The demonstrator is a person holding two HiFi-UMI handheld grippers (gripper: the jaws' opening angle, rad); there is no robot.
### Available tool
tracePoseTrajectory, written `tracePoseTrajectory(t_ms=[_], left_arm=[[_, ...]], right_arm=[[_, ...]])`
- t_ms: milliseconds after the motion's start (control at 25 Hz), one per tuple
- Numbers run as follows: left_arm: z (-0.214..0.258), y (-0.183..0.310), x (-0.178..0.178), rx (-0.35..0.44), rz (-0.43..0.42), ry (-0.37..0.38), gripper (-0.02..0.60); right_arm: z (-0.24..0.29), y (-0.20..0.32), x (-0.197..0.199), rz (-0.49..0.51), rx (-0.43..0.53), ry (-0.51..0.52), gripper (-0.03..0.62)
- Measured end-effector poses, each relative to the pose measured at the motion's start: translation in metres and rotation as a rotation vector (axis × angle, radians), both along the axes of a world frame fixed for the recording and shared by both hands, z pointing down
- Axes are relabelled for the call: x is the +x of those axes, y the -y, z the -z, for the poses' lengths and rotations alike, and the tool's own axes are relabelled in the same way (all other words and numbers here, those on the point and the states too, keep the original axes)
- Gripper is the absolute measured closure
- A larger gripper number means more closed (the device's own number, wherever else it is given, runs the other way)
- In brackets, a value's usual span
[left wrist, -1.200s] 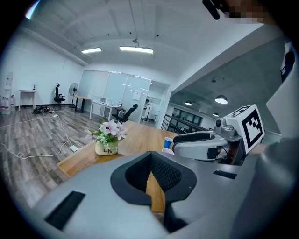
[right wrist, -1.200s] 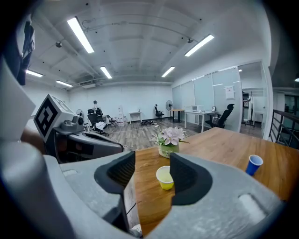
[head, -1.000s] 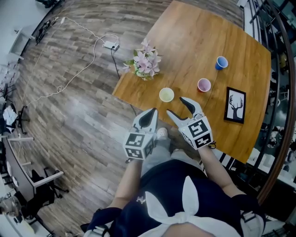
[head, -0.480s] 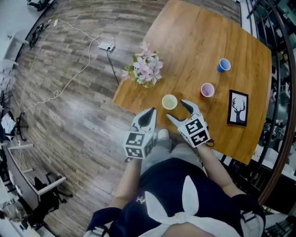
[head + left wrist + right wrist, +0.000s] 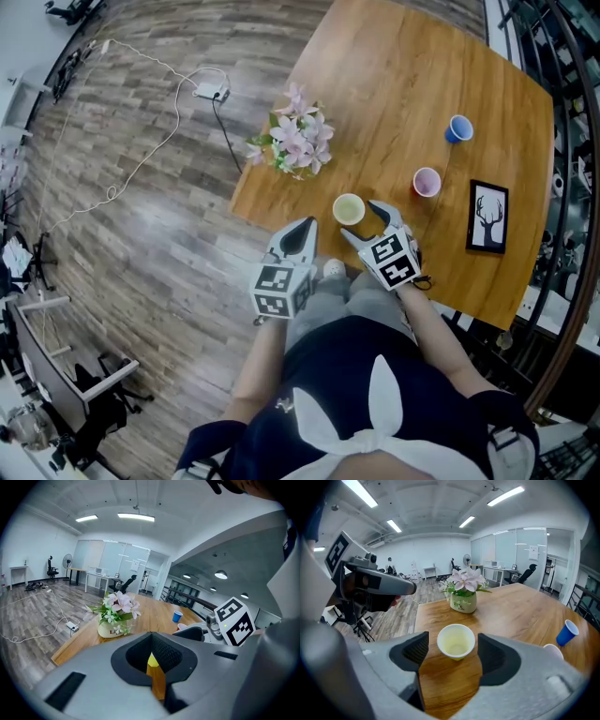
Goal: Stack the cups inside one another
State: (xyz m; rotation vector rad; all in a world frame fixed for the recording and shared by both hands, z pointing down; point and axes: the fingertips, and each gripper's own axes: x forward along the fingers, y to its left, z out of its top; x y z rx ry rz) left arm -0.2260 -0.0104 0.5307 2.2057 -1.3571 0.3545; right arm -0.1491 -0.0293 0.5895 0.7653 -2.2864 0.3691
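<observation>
Three paper cups stand apart on the wooden table (image 5: 403,75): a yellow cup (image 5: 349,208) near the front edge, a pink cup (image 5: 427,181) and a blue cup (image 5: 459,128) farther right. My right gripper (image 5: 364,221) is open, and its jaws have just been opening. In the right gripper view the yellow cup (image 5: 456,641) stands upright between the fingertips, with neither pad touching it. My left gripper (image 5: 300,232) hangs shut and empty off the table's front edge, left of the yellow cup.
A pot of pink flowers (image 5: 298,141) stands at the table's left corner. A framed deer picture (image 5: 487,216) lies right of the pink cup. A power strip with its cable (image 5: 206,91) lies on the plank floor.
My right gripper has come down and forward so that the yellow cup now sits between its jaws, which stand wider. The left gripper has edged toward the table.
</observation>
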Motion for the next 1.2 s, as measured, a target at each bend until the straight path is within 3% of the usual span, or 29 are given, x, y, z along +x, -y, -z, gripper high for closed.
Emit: tracePoseTrajectory(t_ms=[400,680,1200], left_arm=[[-0.006,0.009,-0.012,-0.008,0.035,0.005,0.565],[-0.011,0.009,-0.013,-0.030,0.012,-0.004,0.565],[-0.014,0.011,-0.016,-0.028,-0.015,-0.014,0.565]], right_arm=[[-0.030,0.009,-0.004,0.030,-0.014,-0.088,0.269],[-0.036,0.012,-0.005,0.040,-0.034,-0.118,0.278],[-0.030,0.013,-0.011,0.044,-0.036,-0.113,0.283]])
